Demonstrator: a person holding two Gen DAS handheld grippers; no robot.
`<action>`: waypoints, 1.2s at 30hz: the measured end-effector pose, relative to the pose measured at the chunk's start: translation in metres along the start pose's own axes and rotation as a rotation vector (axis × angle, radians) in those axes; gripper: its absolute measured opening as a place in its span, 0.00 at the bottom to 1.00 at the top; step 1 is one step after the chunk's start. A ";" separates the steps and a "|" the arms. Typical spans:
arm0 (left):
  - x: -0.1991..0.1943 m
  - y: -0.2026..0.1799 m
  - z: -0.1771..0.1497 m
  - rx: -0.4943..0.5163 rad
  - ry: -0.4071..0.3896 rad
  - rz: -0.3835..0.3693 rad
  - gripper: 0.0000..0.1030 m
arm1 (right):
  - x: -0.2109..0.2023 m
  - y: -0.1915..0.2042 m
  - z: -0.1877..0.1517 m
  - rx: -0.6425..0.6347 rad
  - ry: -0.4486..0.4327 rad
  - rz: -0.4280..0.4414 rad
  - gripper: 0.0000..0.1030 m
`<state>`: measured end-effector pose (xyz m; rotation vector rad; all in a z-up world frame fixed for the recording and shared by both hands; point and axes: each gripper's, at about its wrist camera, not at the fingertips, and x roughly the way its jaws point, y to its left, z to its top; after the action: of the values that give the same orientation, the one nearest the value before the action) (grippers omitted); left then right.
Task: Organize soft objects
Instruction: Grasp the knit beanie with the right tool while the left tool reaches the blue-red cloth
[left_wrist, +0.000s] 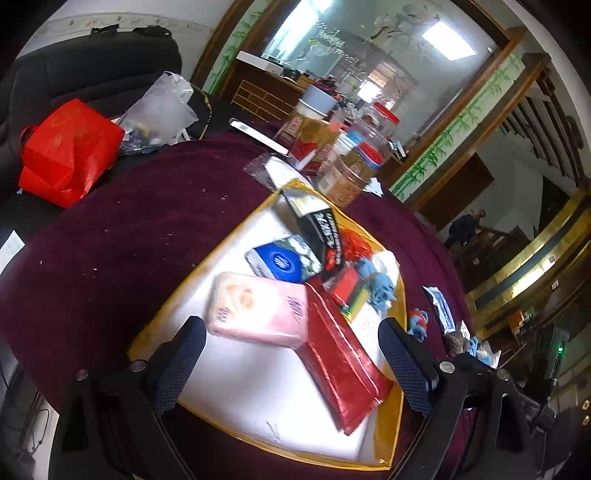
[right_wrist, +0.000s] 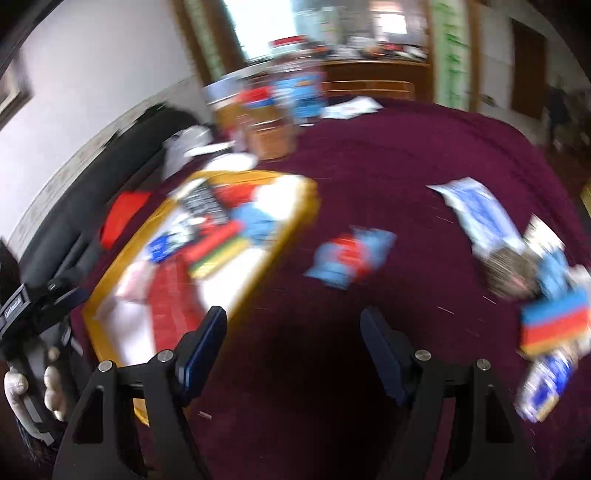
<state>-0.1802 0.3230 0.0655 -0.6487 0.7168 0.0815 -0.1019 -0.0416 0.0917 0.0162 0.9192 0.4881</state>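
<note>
The table is covered with a dark purple cloth, and on it lies a flat white tray with a yellow border. Most of the soft things are already in this tray: a pink packet near the front, a long red pouch that touches its right side, a blue and white packet behind them, a black packet that stands tilted, and a blue cloth item at the right edge of the tray. The left gripper hangs over the front part of the tray; its fingers are spread wide and nothing is between them. The right gripper is over the bare cloth, just beside the tray, and its fingers are also spread with nothing between them. The right wrist view is strongly blurred. In front of this gripper a small blue and red soft item lies alone on the cloth. Further right there is a blue and white packet and a loose pile of other things, which I cannot tell apart well. At the far side of the table stand several plastic jars, and a red bag lies at the left.
</note>
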 end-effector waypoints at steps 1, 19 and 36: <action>-0.001 -0.003 -0.002 0.006 0.000 -0.002 0.93 | -0.004 -0.013 -0.003 0.027 -0.005 -0.014 0.72; 0.018 -0.094 -0.052 0.225 0.087 -0.070 0.93 | -0.082 -0.178 -0.036 0.308 -0.186 -0.186 0.72; 0.013 -0.120 -0.074 0.320 0.113 -0.010 0.93 | 0.075 -0.143 0.033 -0.017 0.081 -0.506 0.62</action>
<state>-0.1796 0.1816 0.0784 -0.3524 0.8146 -0.0783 0.0182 -0.1324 0.0241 -0.2478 0.9574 0.0254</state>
